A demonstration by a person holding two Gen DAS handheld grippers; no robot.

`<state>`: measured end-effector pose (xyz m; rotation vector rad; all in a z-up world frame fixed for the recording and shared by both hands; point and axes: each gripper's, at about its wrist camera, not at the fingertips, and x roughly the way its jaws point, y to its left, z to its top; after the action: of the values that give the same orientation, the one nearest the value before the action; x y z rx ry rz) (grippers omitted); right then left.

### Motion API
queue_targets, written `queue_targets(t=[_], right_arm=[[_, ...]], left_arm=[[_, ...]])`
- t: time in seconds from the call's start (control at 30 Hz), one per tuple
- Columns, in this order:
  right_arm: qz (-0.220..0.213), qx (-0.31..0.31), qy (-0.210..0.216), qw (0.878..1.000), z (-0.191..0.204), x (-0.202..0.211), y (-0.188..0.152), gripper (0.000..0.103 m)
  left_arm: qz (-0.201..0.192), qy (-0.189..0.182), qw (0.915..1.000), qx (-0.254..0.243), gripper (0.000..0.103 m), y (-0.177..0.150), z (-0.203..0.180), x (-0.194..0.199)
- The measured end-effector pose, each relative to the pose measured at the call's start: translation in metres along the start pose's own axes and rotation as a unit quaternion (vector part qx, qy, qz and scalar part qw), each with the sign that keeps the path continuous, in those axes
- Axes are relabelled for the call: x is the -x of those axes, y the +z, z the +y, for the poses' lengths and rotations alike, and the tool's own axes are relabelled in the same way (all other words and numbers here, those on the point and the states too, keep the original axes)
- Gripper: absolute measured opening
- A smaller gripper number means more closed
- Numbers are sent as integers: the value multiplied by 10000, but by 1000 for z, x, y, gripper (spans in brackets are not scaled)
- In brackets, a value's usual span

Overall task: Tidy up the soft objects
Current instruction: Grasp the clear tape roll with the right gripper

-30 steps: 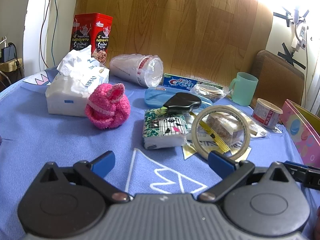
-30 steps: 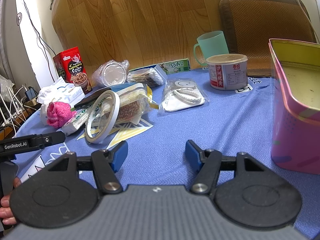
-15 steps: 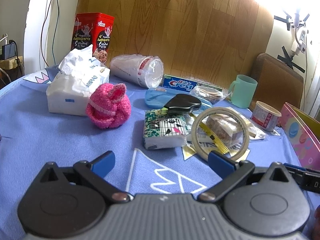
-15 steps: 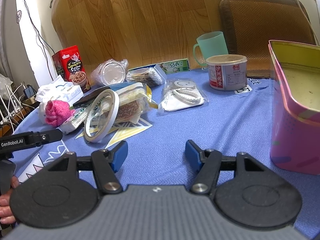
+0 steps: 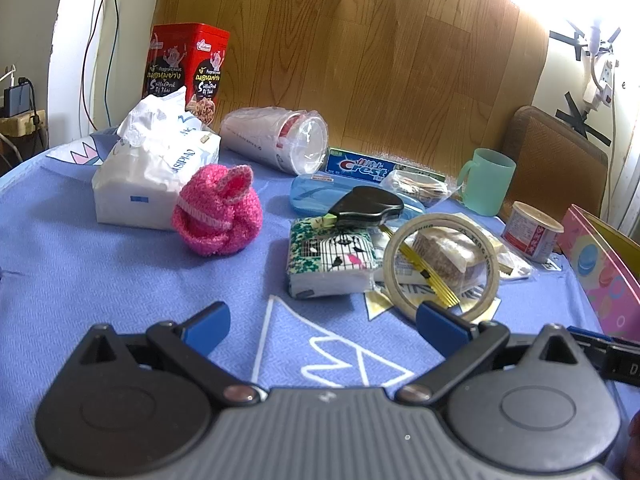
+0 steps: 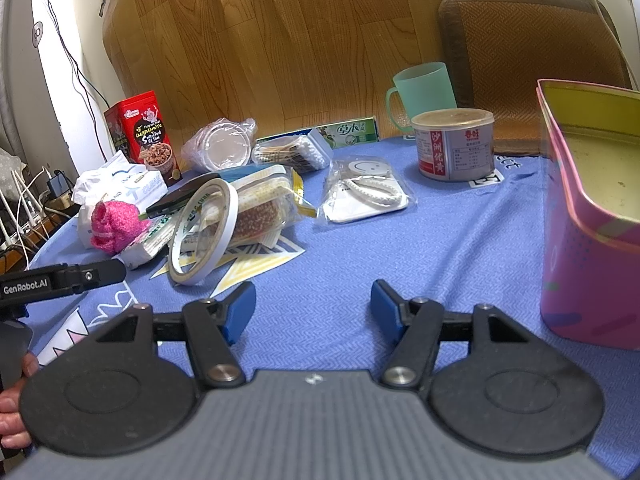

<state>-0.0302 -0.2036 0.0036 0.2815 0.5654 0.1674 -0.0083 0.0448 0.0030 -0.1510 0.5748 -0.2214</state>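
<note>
So far nothing looks sorted. Nearest the front edge of the bench (image 5: pixel 80 264), the left tool (image 5: pixel 320 320) and the right tool (image 6: pixel 312 308) both hover with jaws spread and nothing between them, over bare blue cloth. Just beyond, toward the middle, the small printed tissue pack (image 5: pixel 332 260) lies against a tape roll (image 5: pixel 442 266), untouched. Further left, the pink fuzzy ball (image 5: pixel 218 212) sits touching the big white tissue pack (image 5: pixel 148 176), near the left edge. At the right edge stands the pink tin box (image 6: pixel 588 216), open and seemingly empty; I judge it the likely place for the soft things. Against the far edge a red tin (image 5: pixel 186 70) and a green mug (image 5: pixel 486 180) stand untouched. All the picking remains.
</note>
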Motion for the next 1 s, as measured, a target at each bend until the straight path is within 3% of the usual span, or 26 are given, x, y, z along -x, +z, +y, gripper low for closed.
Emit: queue_targets(t=[0.17, 0.33, 0.5, 0.53, 0.6, 0.63, 0.77, 1.0], right_arm=[[25, -139, 381, 9992, 0, -1, 12, 67], [-105, 415, 517, 9977, 19, -13, 34, 67], [299, 40, 1010, 9944, 22, -38, 46, 67], [367, -27, 1065, 9936, 24, -42, 47, 63], [503, -47, 1154, 9920, 30, -49, 46, 26], [574, -49, 1154, 9917, 31, -50, 45, 18], [617, -321, 1270, 9895, 24, -38, 38, 16], [704, -511, 1272, 9880, 7, -1, 14, 16]], left_arm=[[-67, -51, 9999, 100, 103, 0, 3, 2], [-66, -108, 9996, 238, 103, 1, 8, 2], [-55, -122, 9997, 185, 103, 2, 6, 1], [-56, -125, 9998, 171, 103, 2, 6, 1], [-54, -137, 9998, 147, 102, 2, 5, 1], [-57, -142, 9998, 141, 102, 2, 5, 1], [-42, -259, 9996, 138, 100, 1, 6, 1], [104, -1179, 9930, 27, 94, -5, -12, 12]])
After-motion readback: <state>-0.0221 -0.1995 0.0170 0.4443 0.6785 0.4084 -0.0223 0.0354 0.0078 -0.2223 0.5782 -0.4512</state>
